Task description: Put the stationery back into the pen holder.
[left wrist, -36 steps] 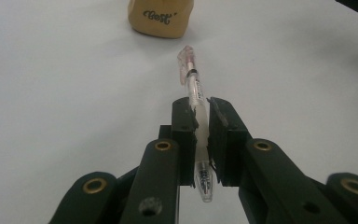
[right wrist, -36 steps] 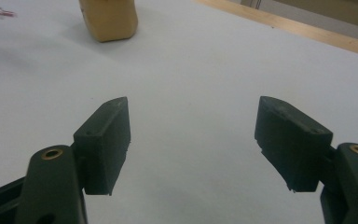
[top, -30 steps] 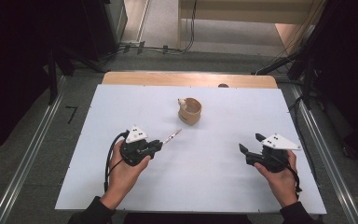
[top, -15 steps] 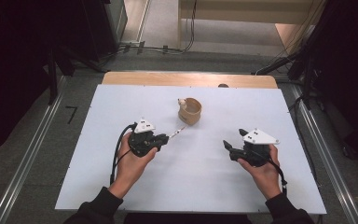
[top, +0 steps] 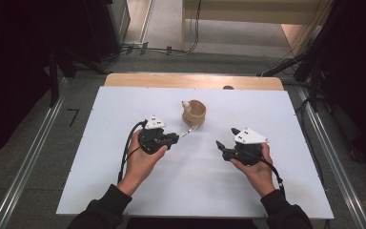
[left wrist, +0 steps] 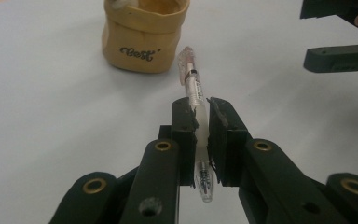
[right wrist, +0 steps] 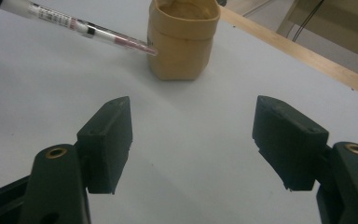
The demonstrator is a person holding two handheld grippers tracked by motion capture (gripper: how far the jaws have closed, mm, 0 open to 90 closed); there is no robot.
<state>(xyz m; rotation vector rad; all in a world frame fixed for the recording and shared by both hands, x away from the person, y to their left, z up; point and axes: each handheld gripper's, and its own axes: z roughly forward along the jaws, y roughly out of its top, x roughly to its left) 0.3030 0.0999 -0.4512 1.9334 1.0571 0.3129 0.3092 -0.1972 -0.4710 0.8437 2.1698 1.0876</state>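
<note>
Left claw (left wrist: 201,122) is pinching a pen (left wrist: 195,93); right claw (right wrist: 193,140) is standing spread.

The pen is sitting between the left jaws and its pink tip is pointing to a tan pouch (top: 194,112), just beside its lower side. The pouch is standing upright on the white tabletop (top: 100,162), toward the far edge. The right claw is hanging near the pouch, holding nothing.

Pouch (top: 194,112) sits mid-table (top: 100,167), toward far edge. Pen (top: 188,131) just before it, between left gripper (top: 172,139) and pouch. Right gripper (top: 220,147) well right.
</note>
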